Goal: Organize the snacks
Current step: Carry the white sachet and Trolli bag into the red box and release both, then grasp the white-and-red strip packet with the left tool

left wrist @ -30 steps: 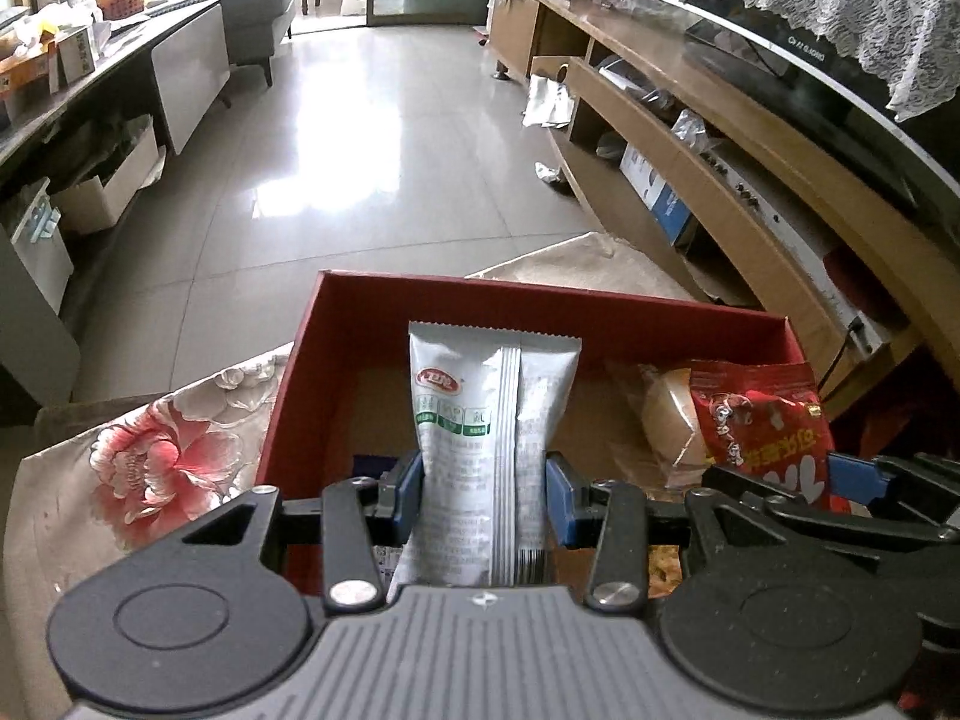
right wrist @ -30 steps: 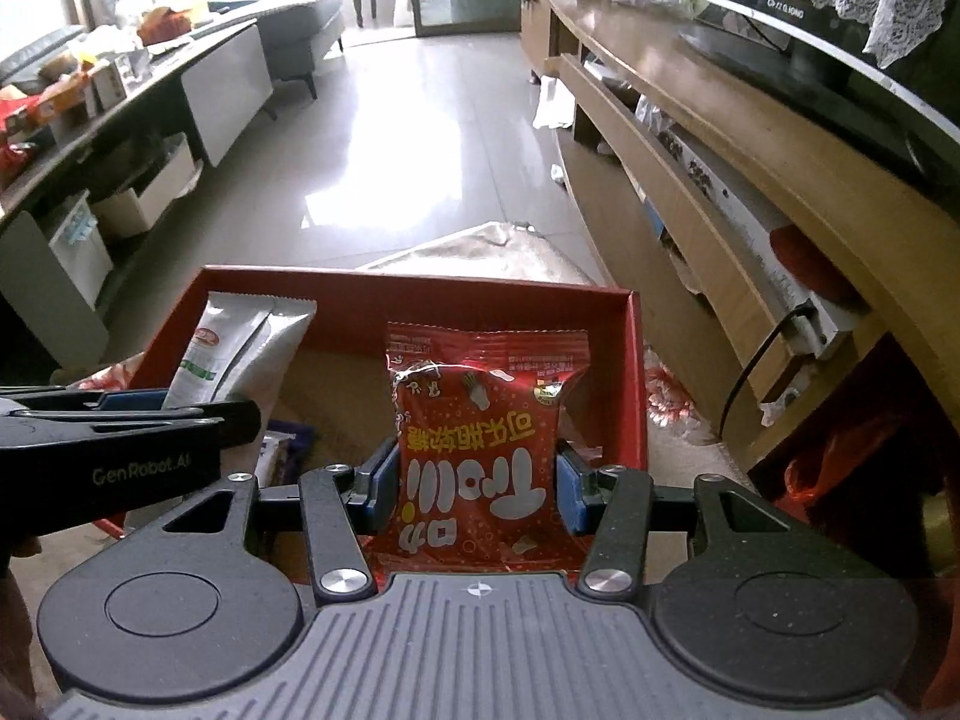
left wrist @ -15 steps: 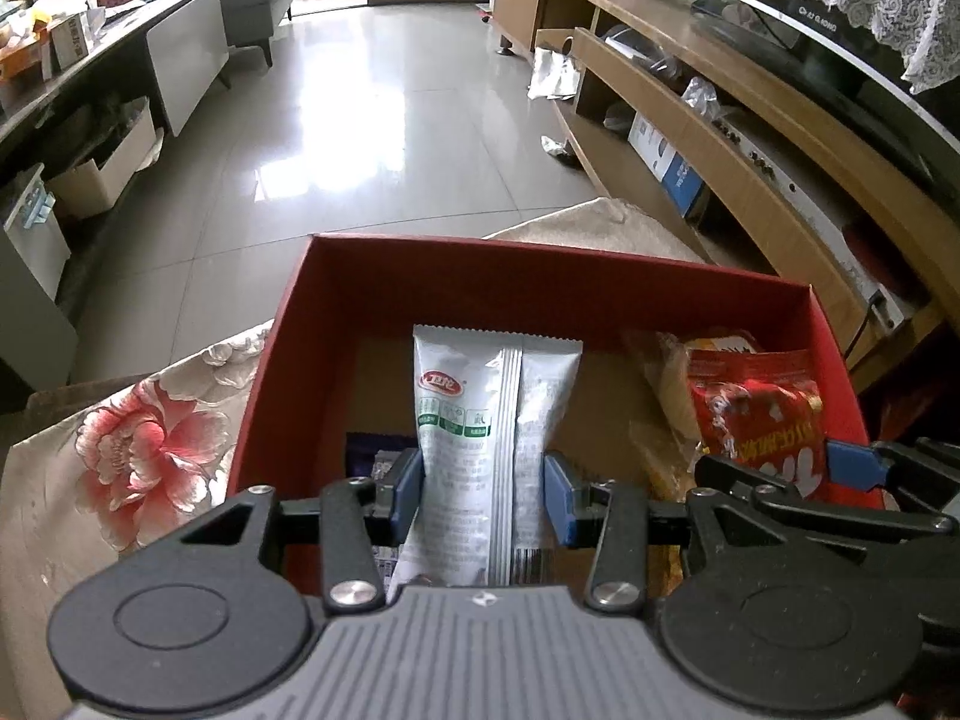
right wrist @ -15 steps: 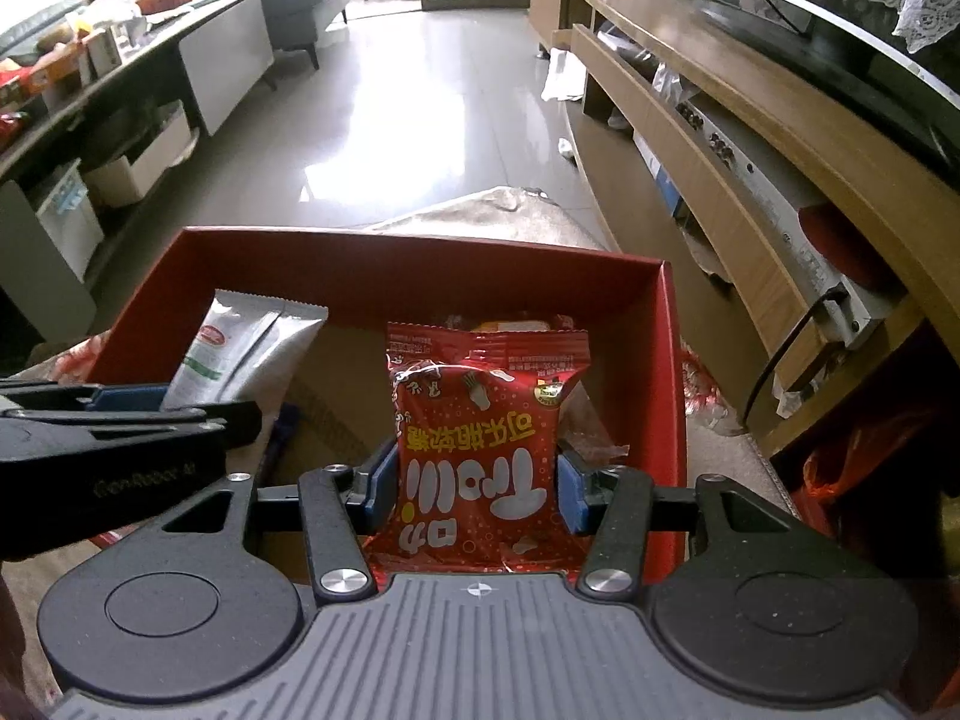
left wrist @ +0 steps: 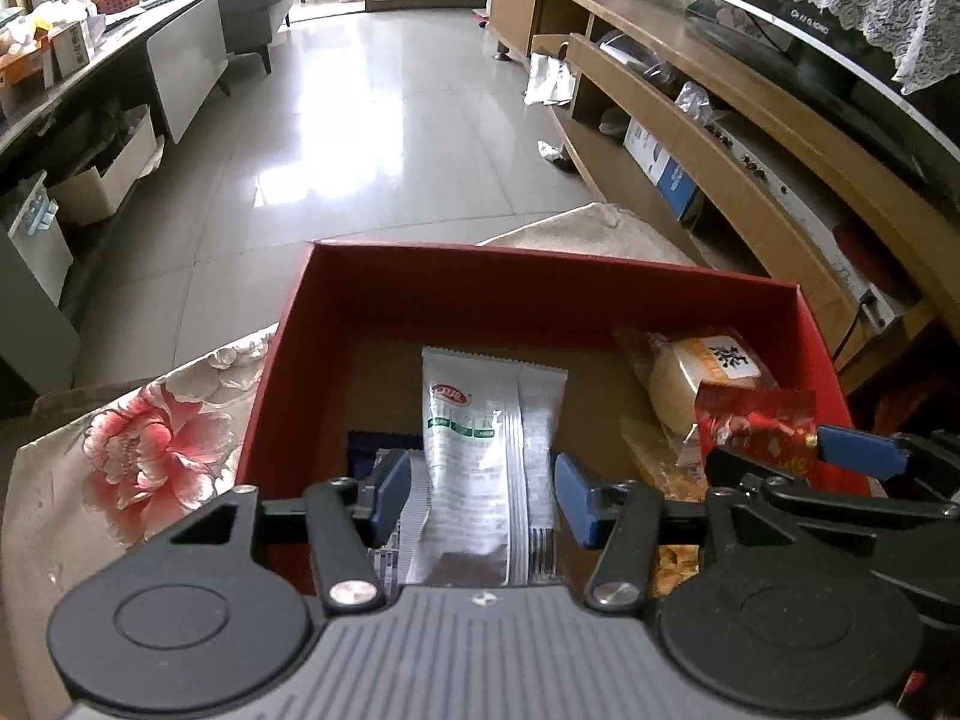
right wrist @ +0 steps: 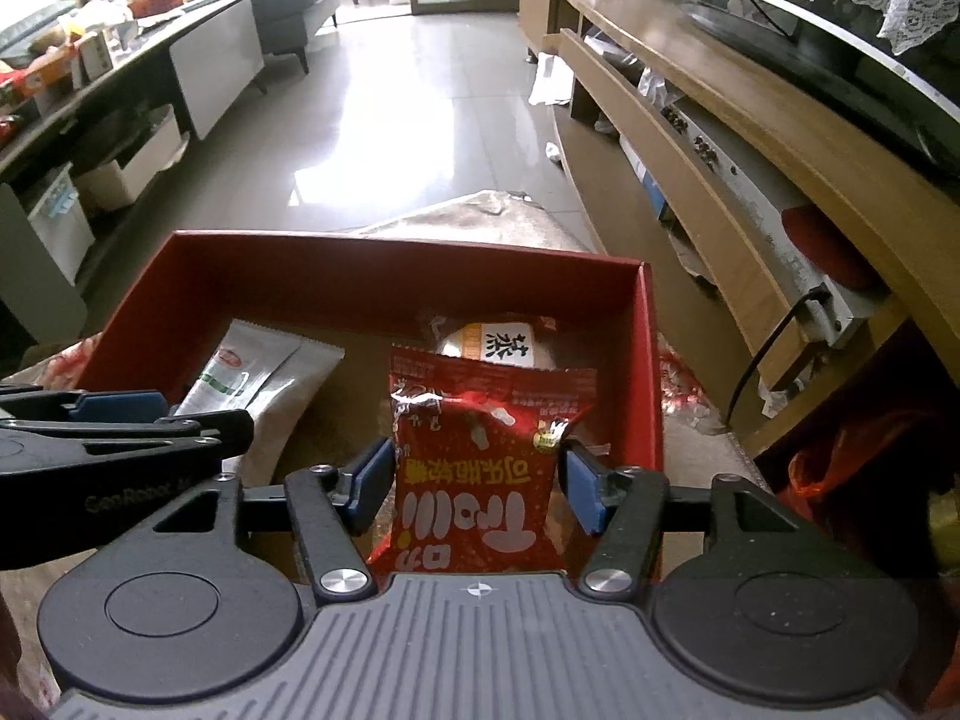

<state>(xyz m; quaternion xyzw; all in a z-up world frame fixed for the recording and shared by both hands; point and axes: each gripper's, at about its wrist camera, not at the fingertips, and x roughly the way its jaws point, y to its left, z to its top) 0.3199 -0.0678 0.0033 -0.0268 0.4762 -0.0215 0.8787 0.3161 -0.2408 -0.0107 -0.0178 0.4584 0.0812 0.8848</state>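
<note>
Tools [left wrist: 483, 495] [right wrist: 474, 489] opened around packets inside red box [left wrist: 540, 294].

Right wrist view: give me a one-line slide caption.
Right claw with a red snack packet between its fingers over the red box, left claw alongside.

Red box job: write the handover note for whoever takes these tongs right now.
Left tongs: open around the white sachet, pads just clear of it, inside the red box.
Right tongs: open around the red candy packet, gaps on both sides, also in the box.
Already in the box: a clear-wrapped bun near the right wall, a dark blue packet at the left.
Done: both packets delivered, apparently let go.
Left: withdraw both tongs. No other loose snacks are in view.
</note>
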